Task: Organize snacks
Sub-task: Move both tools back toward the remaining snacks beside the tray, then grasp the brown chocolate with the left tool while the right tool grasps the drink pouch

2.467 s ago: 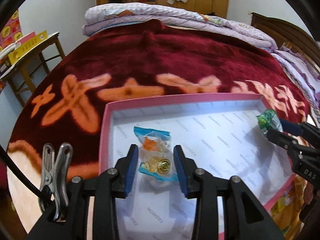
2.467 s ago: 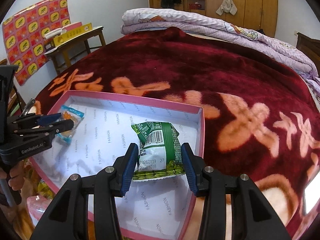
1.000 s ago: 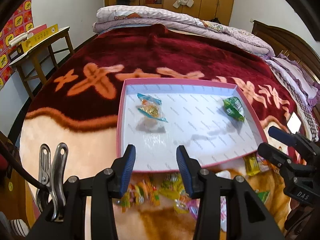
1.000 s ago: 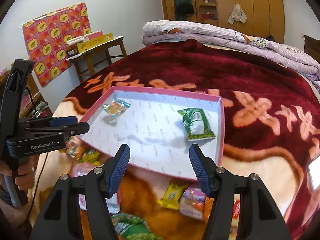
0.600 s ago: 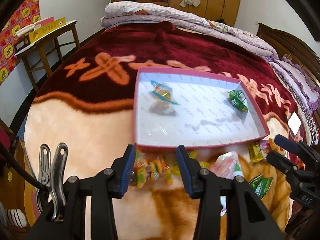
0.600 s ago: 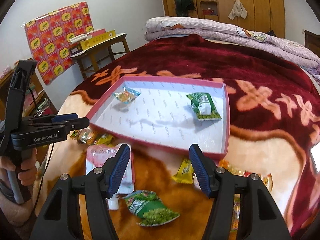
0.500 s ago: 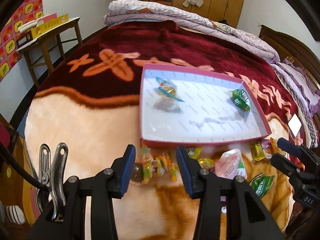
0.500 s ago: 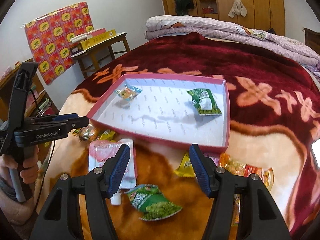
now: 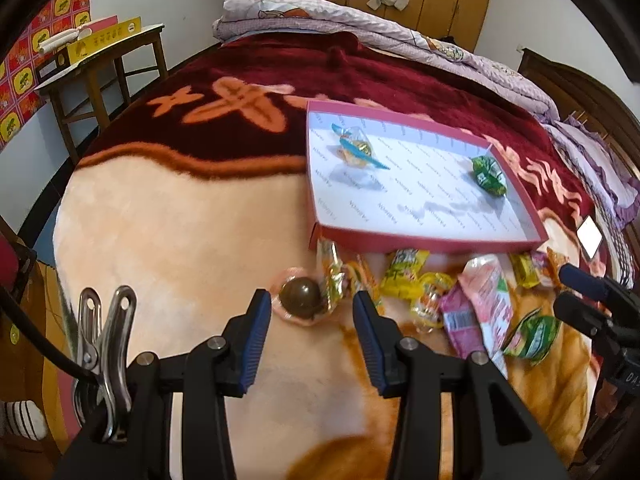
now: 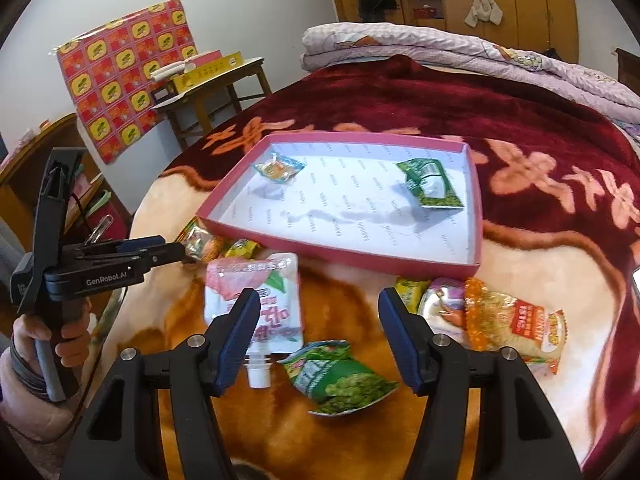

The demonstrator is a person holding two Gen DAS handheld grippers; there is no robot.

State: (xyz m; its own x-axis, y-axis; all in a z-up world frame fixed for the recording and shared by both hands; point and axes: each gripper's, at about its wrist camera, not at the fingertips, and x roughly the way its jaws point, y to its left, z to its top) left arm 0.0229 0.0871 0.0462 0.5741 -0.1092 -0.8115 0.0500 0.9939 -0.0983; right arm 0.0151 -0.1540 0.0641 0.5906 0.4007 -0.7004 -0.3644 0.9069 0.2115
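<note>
A pink tray (image 9: 420, 240) with white lining lies on the bed blanket and holds a blue-orange candy packet (image 9: 356, 148) and a green packet (image 9: 488, 170). Loose snacks are piled in front of its near rim. My left gripper (image 9: 312, 336) is open, and a brown ball snack (image 9: 300, 302) in a pink wrapper lies just ahead of its fingertips, untouched. My right gripper (image 10: 320, 332) is open above a pink spouted pouch (image 10: 256, 300) and a green pea packet (image 10: 340, 380). An orange snack bag (image 10: 508, 324) lies to its right. The left gripper (image 10: 176, 254) is held in a hand at the left.
A wooden side table (image 9: 100, 40) with a yellow box stands left of the bed. Folded quilts (image 10: 440, 44) lie at the bed's far end. A phone (image 9: 590, 236) rests on the blanket right of the tray. Several yellow packets (image 9: 404, 268) lie by the tray rim.
Both grippers let go of their packets in the tray and drew back toward the near side. They now hover over the snack pile; the left has shifted left toward the brown ball.
</note>
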